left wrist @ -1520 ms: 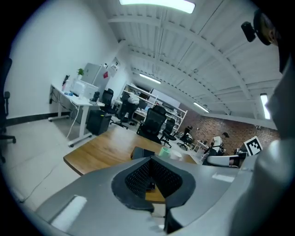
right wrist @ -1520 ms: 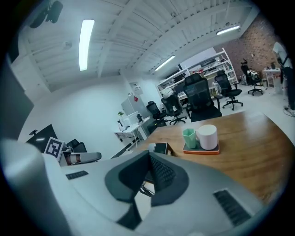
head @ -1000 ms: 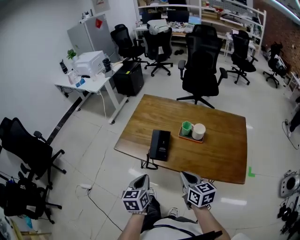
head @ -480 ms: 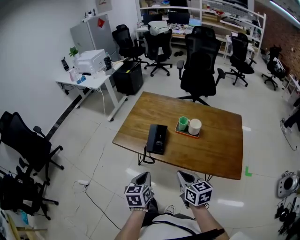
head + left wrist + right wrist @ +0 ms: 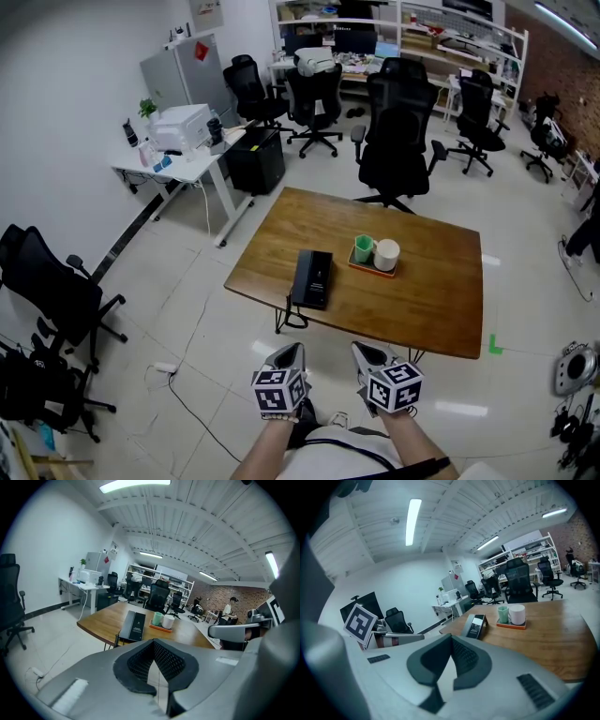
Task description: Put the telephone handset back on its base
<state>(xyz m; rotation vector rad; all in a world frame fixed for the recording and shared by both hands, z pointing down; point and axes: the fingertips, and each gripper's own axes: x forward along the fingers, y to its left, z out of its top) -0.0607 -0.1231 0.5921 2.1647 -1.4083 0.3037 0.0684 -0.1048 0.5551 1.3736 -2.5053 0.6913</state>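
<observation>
A black telephone (image 5: pixel 313 278) lies flat near the front left edge of the wooden table (image 5: pixel 422 300). Its coiled cord (image 5: pixel 296 319) hangs over that edge. From here I cannot tell the handset apart from the base. The telephone also shows in the left gripper view (image 5: pixel 134 626) and the right gripper view (image 5: pixel 475 625). Both grippers are held low, side by side, well short of the table over the floor. The left gripper (image 5: pixel 290 354) is shut and empty, as its own view shows (image 5: pixel 154 660). The right gripper (image 5: pixel 365 353) is likewise shut with nothing in it (image 5: pixel 451 660).
An orange tray (image 5: pixel 373 265) with a green cup (image 5: pixel 364 247) and a white cup (image 5: pixel 386 254) stands at the table's middle. A black office chair (image 5: pixel 398 131) stands behind the table. A white desk (image 5: pixel 183 159) with a printer is at the left, and a cable (image 5: pixel 187 394) runs across the floor.
The table and telephone have shifted slightly up and left in the head view. Both grippers stay shut, side by side, at the bottom of the view.
</observation>
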